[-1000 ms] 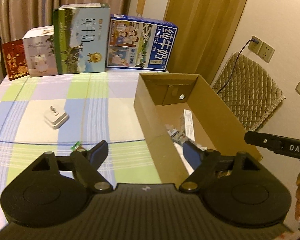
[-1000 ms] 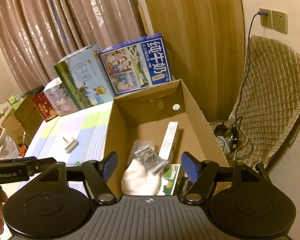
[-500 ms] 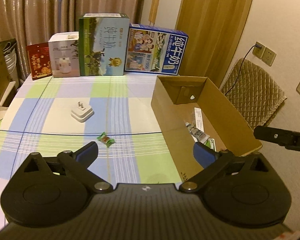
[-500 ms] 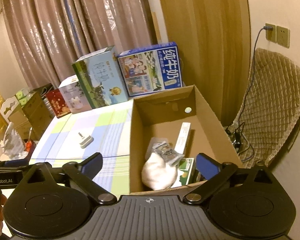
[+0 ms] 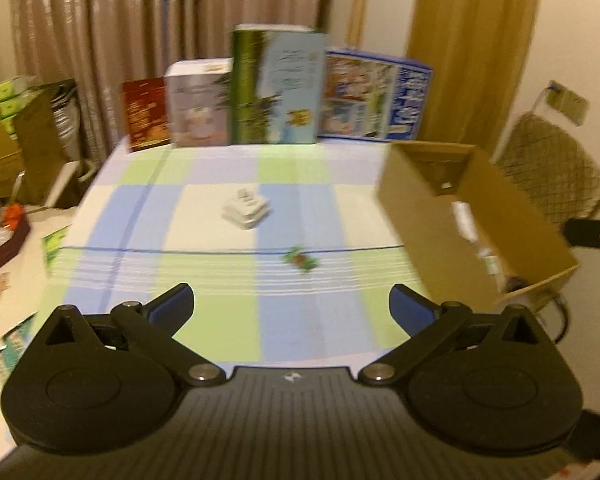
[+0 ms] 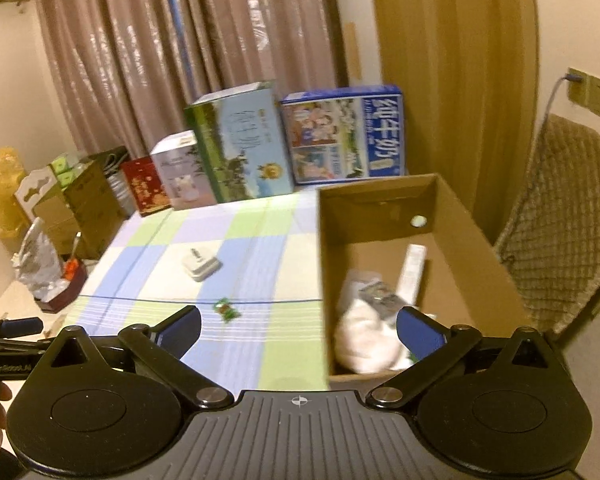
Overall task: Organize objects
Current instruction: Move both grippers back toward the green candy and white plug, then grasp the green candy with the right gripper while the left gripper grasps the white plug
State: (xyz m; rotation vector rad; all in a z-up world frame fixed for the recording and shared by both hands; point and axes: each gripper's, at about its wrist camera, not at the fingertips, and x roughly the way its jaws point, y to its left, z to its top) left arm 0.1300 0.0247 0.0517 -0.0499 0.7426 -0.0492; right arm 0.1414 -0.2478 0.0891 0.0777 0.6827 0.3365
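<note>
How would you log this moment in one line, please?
left gripper: open, empty | right gripper: open, empty | white charger, green candy: on tablecloth | cardboard box: part-filled

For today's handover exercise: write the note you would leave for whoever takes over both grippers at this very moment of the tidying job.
Left gripper: open, empty, jaws just opened wide, over the near edge of the checked tablecloth.
Right gripper: open, empty, jaws likewise just opened, near the cardboard box.
Done: the box already holds a white bundle, a small packet and a long white carton.
Left: the white plug adapter and the green wrapped sweet lie loose on the cloth, apart from each other.
Tall cartons stand along the far edge.
</note>
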